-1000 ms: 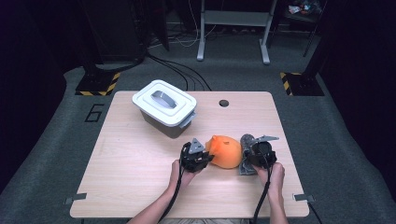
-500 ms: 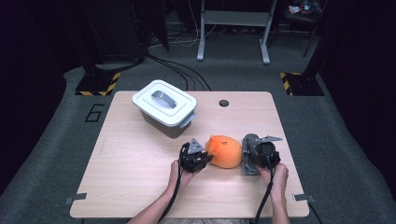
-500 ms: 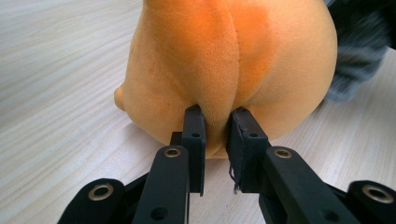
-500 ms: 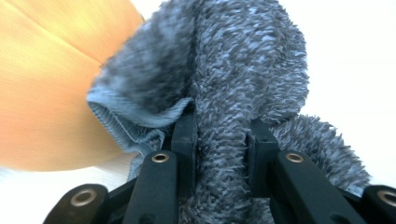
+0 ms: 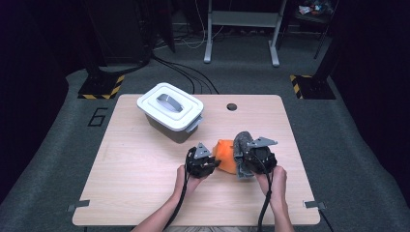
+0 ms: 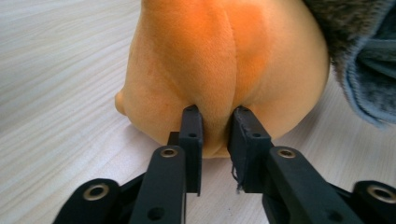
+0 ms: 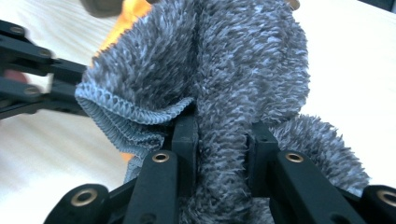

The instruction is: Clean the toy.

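Orange plush toy (image 5: 226, 153) lying on the pale wooden worktop (image 5: 135, 164), toward the near right part, between the two grippers. Left gripper (image 5: 203, 162) set just at the toy's left side; in the left gripper view, jaws pinching a fold of the orange plush (image 6: 224, 60) between the pads, gap narrow, having just been easing open a little with the fabric between them. Right gripper (image 5: 254, 157) at the toy's right side, clamped on a grey fuzzy cloth (image 5: 241, 152) that stands up against the toy and hides part of it; in the right gripper view, a thick fold of the cloth (image 7: 224, 84) squeezed between the jaws, knitted blue-grey edge hanging to the left, orange showing behind at the top. White lidded box (image 5: 170, 110) with a handle on its lid farther back on the left half of the worktop, well apart from the toy. Small dark round hole (image 5: 231, 107) in the worktop near the far edge.
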Demonstrator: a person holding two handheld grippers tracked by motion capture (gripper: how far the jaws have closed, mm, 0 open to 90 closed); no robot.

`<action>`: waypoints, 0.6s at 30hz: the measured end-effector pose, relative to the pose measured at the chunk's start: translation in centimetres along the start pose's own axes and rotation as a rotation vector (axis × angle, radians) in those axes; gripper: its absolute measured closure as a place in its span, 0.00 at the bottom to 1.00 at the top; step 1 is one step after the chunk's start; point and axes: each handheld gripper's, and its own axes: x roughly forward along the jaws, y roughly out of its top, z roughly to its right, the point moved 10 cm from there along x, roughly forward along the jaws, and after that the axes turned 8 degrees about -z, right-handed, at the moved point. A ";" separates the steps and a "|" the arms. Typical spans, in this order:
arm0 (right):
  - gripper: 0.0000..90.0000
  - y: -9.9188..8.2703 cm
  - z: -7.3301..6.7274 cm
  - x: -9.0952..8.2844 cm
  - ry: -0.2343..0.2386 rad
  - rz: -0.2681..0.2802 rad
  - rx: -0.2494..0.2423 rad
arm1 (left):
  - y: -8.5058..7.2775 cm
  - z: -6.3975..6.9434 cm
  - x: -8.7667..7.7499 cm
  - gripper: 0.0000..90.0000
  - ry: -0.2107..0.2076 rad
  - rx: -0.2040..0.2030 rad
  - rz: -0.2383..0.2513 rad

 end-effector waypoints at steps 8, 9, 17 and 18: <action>0.78 0.6 1.6 1.0 0.002 -0.004 0.024 | 0.0 -0.6 0.3 0.50 0.054 0.031 -0.009; 0.78 0.6 1.8 1.1 0.001 -0.006 0.027 | 0.1 -0.6 0.5 0.49 0.052 0.041 -0.008; 0.78 0.6 2.2 1.3 0.011 -0.007 0.033 | 0.6 -0.3 1.1 0.50 0.097 0.155 -0.010; 0.78 0.6 2.2 1.4 0.012 -0.007 0.031 | 0.5 -0.1 1.2 0.52 0.086 0.160 -0.011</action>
